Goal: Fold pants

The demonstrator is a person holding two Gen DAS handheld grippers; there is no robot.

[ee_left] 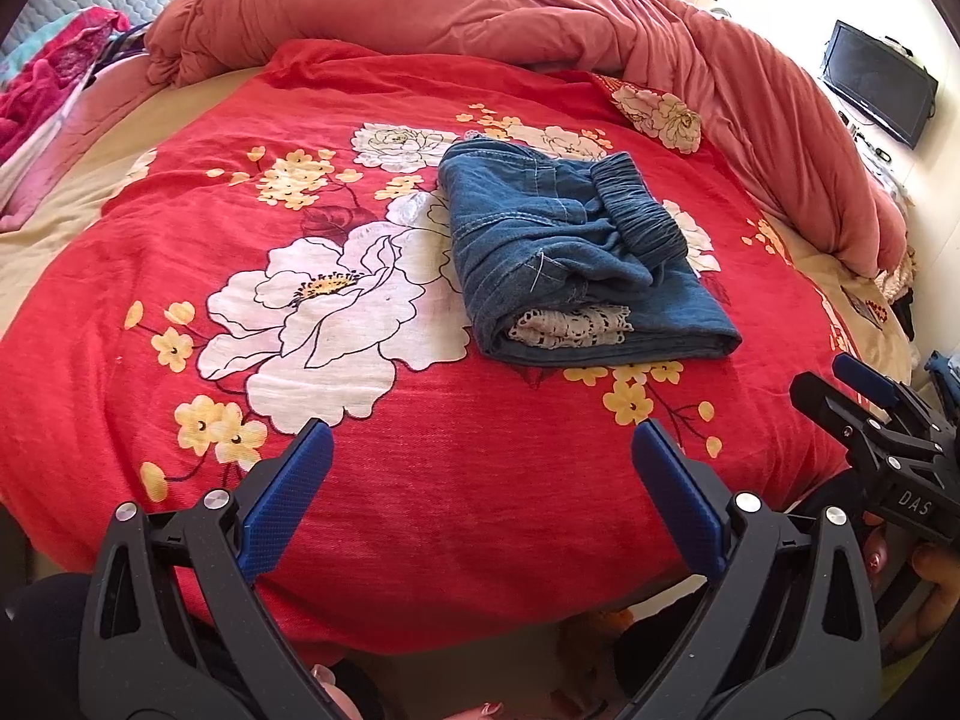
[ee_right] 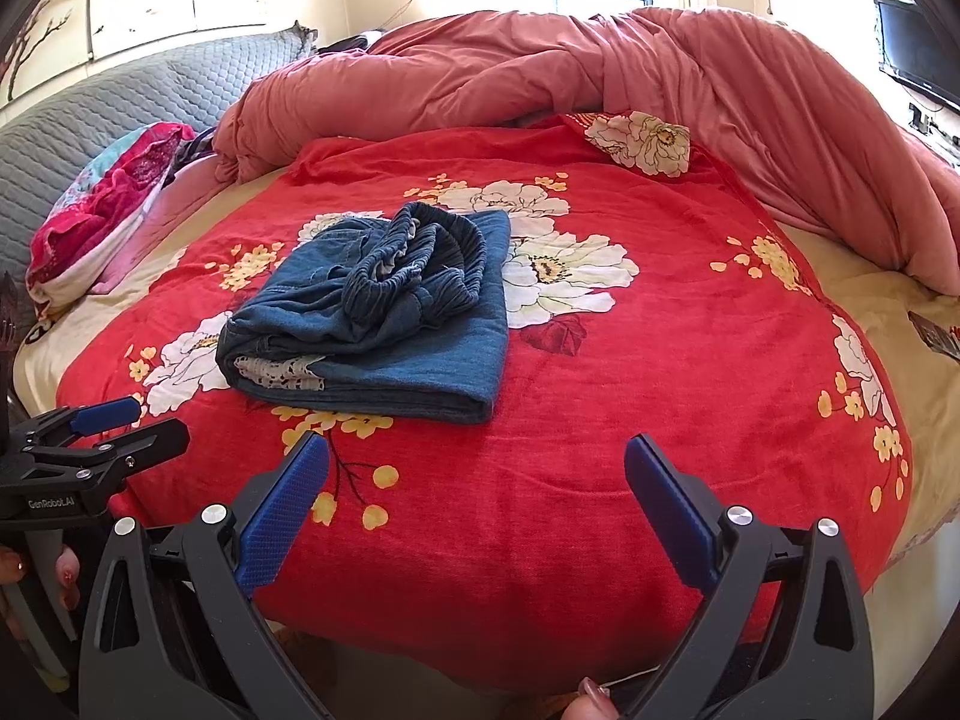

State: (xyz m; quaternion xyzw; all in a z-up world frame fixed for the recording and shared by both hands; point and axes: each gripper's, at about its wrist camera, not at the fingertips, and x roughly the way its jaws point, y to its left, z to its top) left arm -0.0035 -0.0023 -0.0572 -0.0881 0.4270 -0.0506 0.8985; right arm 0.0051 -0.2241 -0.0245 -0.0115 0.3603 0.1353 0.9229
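Blue denim pants (ee_left: 570,252) lie folded into a compact bundle on a red floral blanket (ee_left: 390,480), with the elastic waistband on top and a white lace trim showing at the near edge. They also show in the right wrist view (ee_right: 390,324). My left gripper (ee_left: 483,450) is open and empty, held back near the bed's front edge, well short of the pants. My right gripper (ee_right: 477,462) is open and empty too, just in front of the bundle. The right gripper shows at the right edge of the left wrist view (ee_left: 864,396), and the left gripper at the left edge of the right wrist view (ee_right: 108,420).
A bunched pink duvet (ee_left: 540,12) lies along the back and right of the bed. A pink and teal pillow pile (ee_right: 102,210) sits at the left by a grey quilted headboard (ee_right: 120,102). A dark TV (ee_left: 876,84) stands at the right.
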